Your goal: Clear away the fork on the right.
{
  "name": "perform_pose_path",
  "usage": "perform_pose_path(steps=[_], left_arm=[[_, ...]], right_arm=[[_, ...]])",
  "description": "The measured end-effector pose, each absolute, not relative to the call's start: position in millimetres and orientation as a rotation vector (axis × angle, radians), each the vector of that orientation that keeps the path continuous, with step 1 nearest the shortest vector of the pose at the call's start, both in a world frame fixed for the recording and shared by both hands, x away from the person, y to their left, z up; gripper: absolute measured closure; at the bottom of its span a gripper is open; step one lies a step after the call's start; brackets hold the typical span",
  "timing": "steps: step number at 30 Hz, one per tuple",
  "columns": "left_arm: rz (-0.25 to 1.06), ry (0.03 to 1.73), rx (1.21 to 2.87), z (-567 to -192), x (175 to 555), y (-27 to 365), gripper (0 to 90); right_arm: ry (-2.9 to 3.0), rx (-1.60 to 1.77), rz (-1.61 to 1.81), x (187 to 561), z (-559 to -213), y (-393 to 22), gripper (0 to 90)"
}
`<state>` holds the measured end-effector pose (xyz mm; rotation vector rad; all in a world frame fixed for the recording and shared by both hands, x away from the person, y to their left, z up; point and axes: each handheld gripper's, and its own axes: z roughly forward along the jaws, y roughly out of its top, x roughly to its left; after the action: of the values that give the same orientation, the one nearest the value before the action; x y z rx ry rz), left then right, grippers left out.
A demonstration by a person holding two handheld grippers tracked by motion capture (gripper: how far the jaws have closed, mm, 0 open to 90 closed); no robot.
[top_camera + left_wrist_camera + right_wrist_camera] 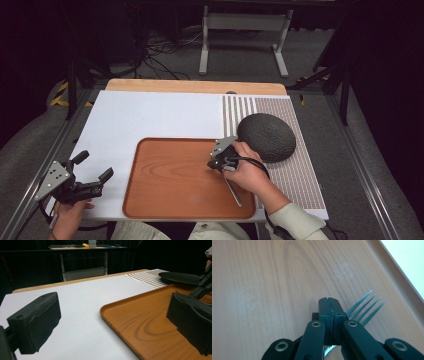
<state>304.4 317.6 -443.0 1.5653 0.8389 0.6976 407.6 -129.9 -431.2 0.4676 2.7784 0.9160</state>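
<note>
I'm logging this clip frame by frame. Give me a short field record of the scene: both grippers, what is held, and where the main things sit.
right gripper: jaws shut on the metal fork, above the brown wooden tray
fork: tines stick out past the jaws, handle trails back under the right hand
left gripper: jaws open, nothing between them, over the white board left of the tray
dark textured round plate: on the striped placemat, right of the tray
tray: holds no item

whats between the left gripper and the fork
Bare wooden tray: in the high view nothing lies on it between the open left gripper and the fork, which the right gripper holds over the tray's right side.
</note>
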Motion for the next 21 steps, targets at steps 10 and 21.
perform_pose_path(steps=[10, 21], left_arm=[[0.698, 0.839, 1.566, -443.0, 304.4, 317.5, 0.0], [0.698, 0.837, 1.566, -442.8, 304.2, 317.6, 0.0]], right_arm=[[2.789, 0.486, 0.888, 410.4, -437.6, -130.2, 90.0], [2.781, 0.497, 0.867, 412.2, -438.8, -130.7, 90.0]])
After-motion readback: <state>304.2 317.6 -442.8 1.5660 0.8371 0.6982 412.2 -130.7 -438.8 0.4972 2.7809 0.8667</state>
